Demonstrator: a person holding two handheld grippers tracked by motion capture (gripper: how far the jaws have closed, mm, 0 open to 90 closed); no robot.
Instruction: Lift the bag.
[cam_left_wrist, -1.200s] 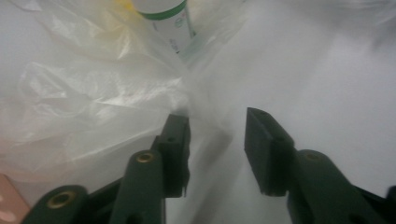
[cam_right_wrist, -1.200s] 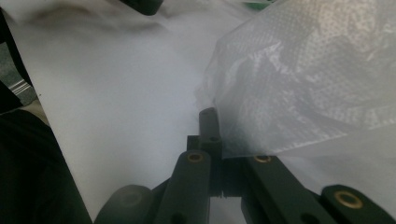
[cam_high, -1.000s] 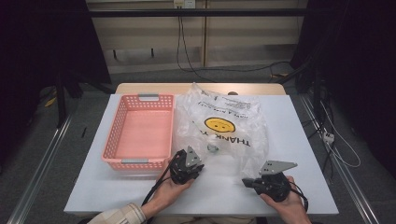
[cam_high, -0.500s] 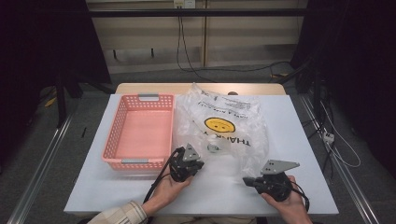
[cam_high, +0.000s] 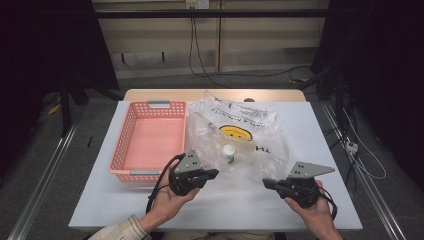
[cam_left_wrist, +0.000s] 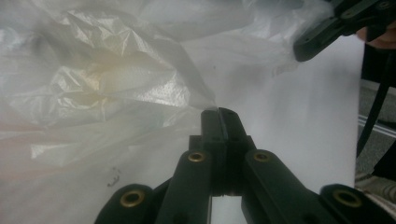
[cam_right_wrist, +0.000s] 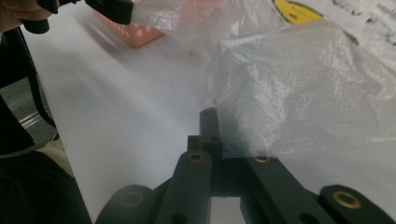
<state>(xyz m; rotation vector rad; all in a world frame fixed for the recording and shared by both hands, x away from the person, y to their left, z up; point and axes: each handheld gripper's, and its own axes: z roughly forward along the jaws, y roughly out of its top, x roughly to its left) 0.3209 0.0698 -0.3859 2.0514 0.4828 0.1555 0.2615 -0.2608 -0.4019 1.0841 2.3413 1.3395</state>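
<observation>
White tabletop stretches away from me, with a dark room, wall cables and a metal floor rail beyond its far edge. I take the clear plastic bag at the table's middle as my landmark; it is printed with a yellow smiley face and lies crumpled, with a small white-capped bottle inside it. Just left of the bag sits a pink basket, touching or nearly touching the bag's edge. Nearest me, my left gripper is at the bag's near left corner, jaws pressed together on a pinch of the film, as the left gripper view shows. My right gripper is at the bag's near right corner, jaws likewise clamped on the plastic, which drapes over one jaw.
</observation>
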